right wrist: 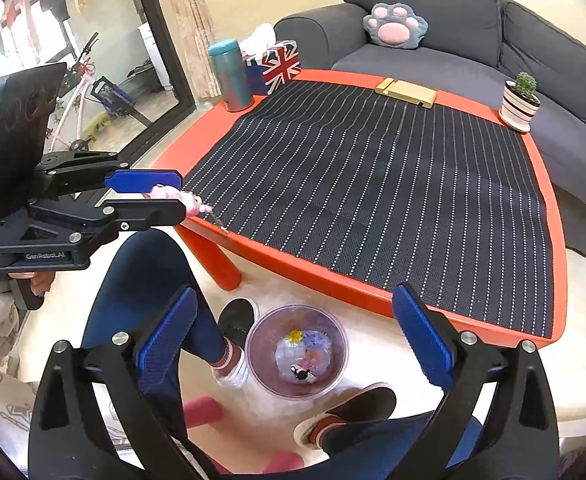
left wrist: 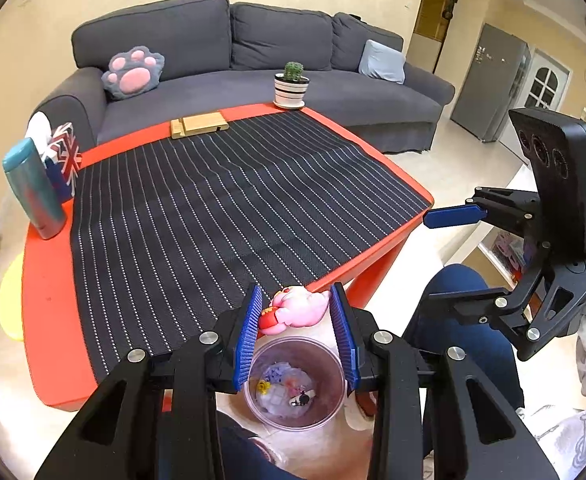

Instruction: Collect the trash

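A pink toy (left wrist: pixel 297 310) is clamped between the blue pads of the left gripper (left wrist: pixel 297 312). From the left wrist view it is held crosswise, its long axis running pad to pad, with a red part toward the left pad.

The bin (left wrist: pixel 295 384), a clear round tub on the floor, is seen directly beneath and just nearer the camera than the held toy. Small scraps already lie in its bottom: something yellow, something pale purple, a small black piece.

From the right wrist view the left gripper (right wrist: pixel 181 200) is seen side-on over the near corner of the tabletop (right wrist: pixel 373 292). The toy (right wrist: pixel 177 196) juts past its tips, level with the tabletop's edge. In this view the bin (right wrist: pixel 297 350) sits lower in the frame and to the right of the toy, so whether the toy hangs squarely over the bin's mouth cannot be told; the two views disagree.

The right gripper (right wrist: pixel 297 330) stands wide apart with nothing between its pads. It is aimed down at the bin, which is framed between its fingers.

The striped mat (right wrist: pixel 373 184) is bare of loose scraps.

Judgement: the release turns on the toy's plumb line falling inside the bin's rim. The left hand is the one concerned; a small shift toward the bin may be wanted first.
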A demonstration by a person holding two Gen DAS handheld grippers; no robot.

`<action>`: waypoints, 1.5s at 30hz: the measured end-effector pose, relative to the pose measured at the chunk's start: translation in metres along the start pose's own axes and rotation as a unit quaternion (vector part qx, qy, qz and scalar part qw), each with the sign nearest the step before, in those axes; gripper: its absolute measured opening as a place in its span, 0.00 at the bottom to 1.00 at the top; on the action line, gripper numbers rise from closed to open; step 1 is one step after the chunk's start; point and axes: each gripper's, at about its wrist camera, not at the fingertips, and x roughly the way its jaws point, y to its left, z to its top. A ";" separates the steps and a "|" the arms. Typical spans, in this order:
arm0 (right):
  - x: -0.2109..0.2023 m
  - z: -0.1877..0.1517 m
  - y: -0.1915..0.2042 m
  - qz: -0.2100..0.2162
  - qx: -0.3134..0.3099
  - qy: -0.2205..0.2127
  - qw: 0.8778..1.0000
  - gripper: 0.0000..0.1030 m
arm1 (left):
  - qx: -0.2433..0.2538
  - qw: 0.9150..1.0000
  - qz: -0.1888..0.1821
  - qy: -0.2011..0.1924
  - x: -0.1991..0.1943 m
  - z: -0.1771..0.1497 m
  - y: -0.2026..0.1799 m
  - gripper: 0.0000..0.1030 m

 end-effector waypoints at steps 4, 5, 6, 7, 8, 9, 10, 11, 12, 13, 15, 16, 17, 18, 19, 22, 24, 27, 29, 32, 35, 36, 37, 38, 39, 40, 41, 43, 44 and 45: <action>-0.002 -0.003 -0.002 -0.002 0.003 -0.001 1.000 0.94 | 0.003 1.000 -0.003 0.002 0.000 0.001 -0.003 0.34; -0.003 -0.003 -0.002 -0.003 0.003 -0.002 1.000 0.94 | 0.004 1.000 -0.005 0.003 0.001 0.001 -0.003 0.34; -0.004 -0.003 -0.003 -0.005 0.004 -0.003 1.000 0.94 | 0.006 1.000 -0.006 0.004 0.001 0.001 -0.004 0.34; -0.005 -0.003 -0.004 -0.008 0.005 -0.004 1.000 0.94 | 0.007 1.000 -0.007 0.004 0.001 0.001 -0.006 0.34; -0.006 -0.003 -0.005 -0.010 0.005 -0.006 1.000 0.94 | 0.008 1.000 -0.008 0.005 0.002 0.001 -0.007 0.34; -0.008 -0.003 -0.006 -0.012 0.006 -0.008 1.000 0.94 | 0.009 1.000 -0.010 0.005 0.002 0.001 -0.007 0.34; -0.009 -0.002 -0.006 -0.013 0.007 -0.009 1.000 0.94 | 0.009 1.000 -0.011 0.005 0.002 0.001 -0.008 0.34; -0.011 -0.002 -0.008 -0.015 0.008 -0.012 1.000 0.94 | 0.011 1.000 -0.012 0.006 0.003 0.001 -0.009 0.34; -0.012 -0.002 -0.009 -0.016 0.009 -0.013 1.000 0.94 | 0.012 1.000 -0.013 0.007 0.004 0.002 -0.011 0.34; -0.013 -0.002 -0.009 -0.017 0.010 -0.014 1.000 0.94 | 0.014 1.000 -0.014 0.008 0.004 0.002 -0.011 0.34; -0.015 -0.002 -0.011 -0.019 0.012 -0.017 1.000 0.94 | 0.016 1.000 -0.017 0.009 0.005 0.002 -0.014 0.34; -0.016 -0.003 -0.012 -0.019 0.013 -0.018 1.000 0.94 | 0.017 1.000 -0.018 0.010 0.005 0.002 -0.014 0.34; -0.017 -0.003 -0.013 -0.020 0.013 -0.019 1.000 0.94 | 0.018 1.000 -0.020 0.011 0.006 0.003 -0.015 0.34; -0.017 -0.004 -0.014 -0.021 0.014 -0.020 0.999 0.94 | 0.019 1.000 -0.022 0.012 0.007 0.003 -0.016 0.34; -0.018 -0.003 -0.015 -0.021 0.014 -0.020 0.999 0.94 | 0.020 0.999 -0.023 0.013 0.008 0.003 -0.017 0.34; -0.019 -0.004 -0.016 -0.023 0.016 -0.022 0.999 0.94 | 0.021 0.999 -0.029 0.017 0.010 0.003 -0.018 0.41; -0.020 -0.004 -0.018 -0.023 0.018 -0.023 0.999 0.94 | 0.019 0.999 -0.026 0.012 0.011 0.003 -0.016 0.79; -0.020 -0.004 -0.019 -0.025 0.019 -0.023 0.999 0.94 | 0.011 1.000 -0.017 0.008 0.011 0.003 -0.013 0.85; -0.020 -0.004 -0.020 -0.026 0.020 -0.023 0.999 0.94 | 0.007 1.000 -0.013 0.008 0.012 0.003 -0.011 0.89; -0.019 -0.005 -0.020 -0.025 0.021 -0.022 0.999 0.94 | 0.003 1.000 -0.011 0.009 0.011 0.002 -0.009 0.91; -0.018 -0.004 -0.019 -0.024 0.021 -0.020 0.999 0.94 | 0.000 1.000 -0.010 0.009 0.011 0.003 -0.009 0.92; -0.017 -0.005 -0.019 -0.023 0.021 -0.020 0.999 0.94 | -0.001 1.000 -0.009 0.010 0.011 0.003 -0.009 0.92; -0.017 -0.005 -0.019 -0.022 0.021 -0.019 0.999 0.94 | -0.001 1.000 -0.008 0.011 0.011 0.002 -0.009 0.93; -0.017 -0.005 -0.019 -0.022 0.021 -0.019 0.999 0.94 | -0.001 1.000 -0.006 0.011 0.011 0.001 -0.009 0.92; -0.016 -0.004 -0.019 -0.022 0.021 -0.019 0.999 0.94 | -0.002 1.000 -0.004 0.012 0.011 0.001 -0.009 0.93; -0.016 -0.004 -0.019 -0.022 0.021 -0.019 0.999 0.94 | -0.002 1.000 -0.003 0.011 0.010 0.001 -0.009 0.93; -0.017 -0.004 -0.019 -0.021 0.021 -0.020 0.999 0.94 | -0.003 1.000 -0.001 0.011 0.010 0.001 -0.009 0.93; -0.017 -0.003 -0.019 -0.021 0.021 -0.022 0.999 0.94 | -0.003 1.000 0.003 0.011 0.010 0.001 -0.008 0.93; -0.017 -0.003 -0.019 -0.021 0.021 -0.023 0.999 0.94 | -0.004 1.000 0.004 0.011 0.010 0.001 -0.007 0.93; -0.018 -0.002 -0.019 -0.021 0.021 -0.024 0.999 0.94 | -0.005 1.000 0.004 0.010 0.010 0.002 -0.006 0.93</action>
